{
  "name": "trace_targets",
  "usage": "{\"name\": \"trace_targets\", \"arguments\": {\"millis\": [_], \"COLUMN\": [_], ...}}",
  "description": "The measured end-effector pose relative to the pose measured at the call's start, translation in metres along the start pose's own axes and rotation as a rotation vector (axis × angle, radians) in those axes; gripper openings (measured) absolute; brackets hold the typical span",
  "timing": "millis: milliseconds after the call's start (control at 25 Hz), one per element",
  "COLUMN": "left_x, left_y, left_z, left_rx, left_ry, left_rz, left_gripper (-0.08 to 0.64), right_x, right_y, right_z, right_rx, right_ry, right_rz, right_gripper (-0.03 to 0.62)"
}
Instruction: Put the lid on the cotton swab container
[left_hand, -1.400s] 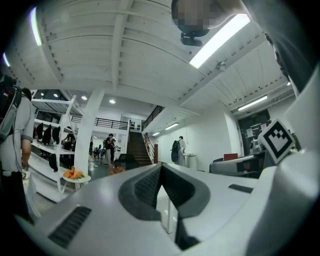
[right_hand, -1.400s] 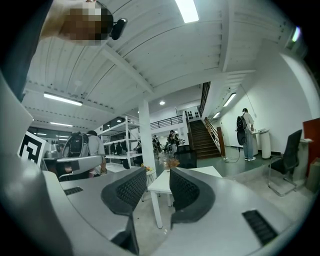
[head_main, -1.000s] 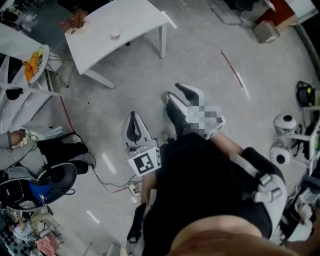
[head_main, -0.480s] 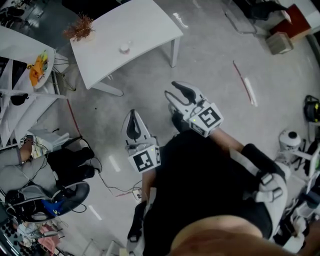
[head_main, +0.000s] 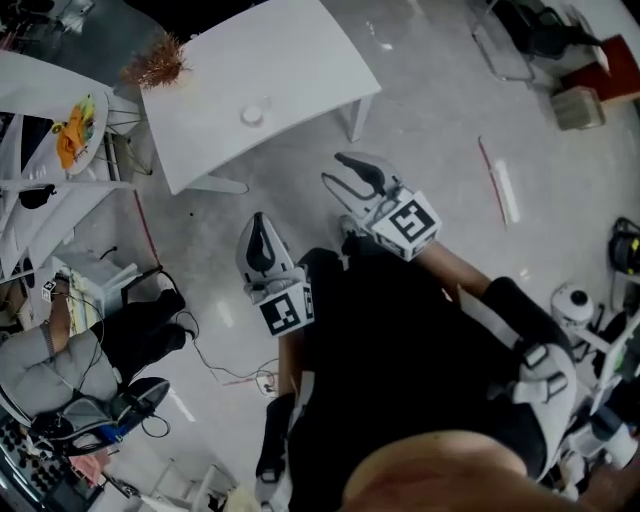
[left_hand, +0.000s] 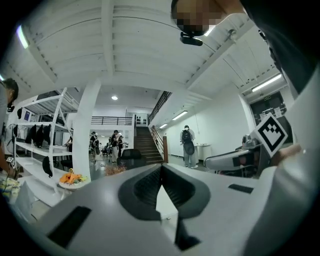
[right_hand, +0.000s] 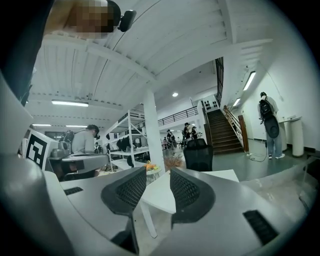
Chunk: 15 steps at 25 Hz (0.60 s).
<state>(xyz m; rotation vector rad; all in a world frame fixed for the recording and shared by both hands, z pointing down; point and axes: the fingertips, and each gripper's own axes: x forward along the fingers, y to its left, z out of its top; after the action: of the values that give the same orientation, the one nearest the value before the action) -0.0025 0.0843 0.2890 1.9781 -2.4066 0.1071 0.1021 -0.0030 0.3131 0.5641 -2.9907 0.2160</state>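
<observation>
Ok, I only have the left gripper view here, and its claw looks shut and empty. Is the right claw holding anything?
Observer: No. The right gripper view shows the right claw open, with only the white table ahead showing through the gap.
Operator: Anything on that table?
Observer: The head view shows a small round white thing near its middle, too small to tell container from lid.
Operator: Are the claws at the table?
Observer: Not yet. In the head view the left claw and the right one are both over the floor, short of its near edge.
</observation>
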Motion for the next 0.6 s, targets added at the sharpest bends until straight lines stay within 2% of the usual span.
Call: {"name": "trace_targets", "arguments": {"millis": [200, 600], "left_x": [0.042, 0.127], "left_y": [0.020, 0.069], "left_z": [-0.027, -0.107], "left_rx": [0.044, 0.053], "left_ry": [0.057, 0.147], "left_rz": [-0.020, -0.097], "left_gripper": [0.005, 0.005], "right_x": [0.045, 0.135], "right_y": [-0.032, -0.063], "right_z": [-0.010, -0.050], "right_rx": [-0.004, -0.006], "right_ry": [0.034, 0.098], "right_rz": [0.045, 0.110], "right_gripper": [0.127, 0.127]}}
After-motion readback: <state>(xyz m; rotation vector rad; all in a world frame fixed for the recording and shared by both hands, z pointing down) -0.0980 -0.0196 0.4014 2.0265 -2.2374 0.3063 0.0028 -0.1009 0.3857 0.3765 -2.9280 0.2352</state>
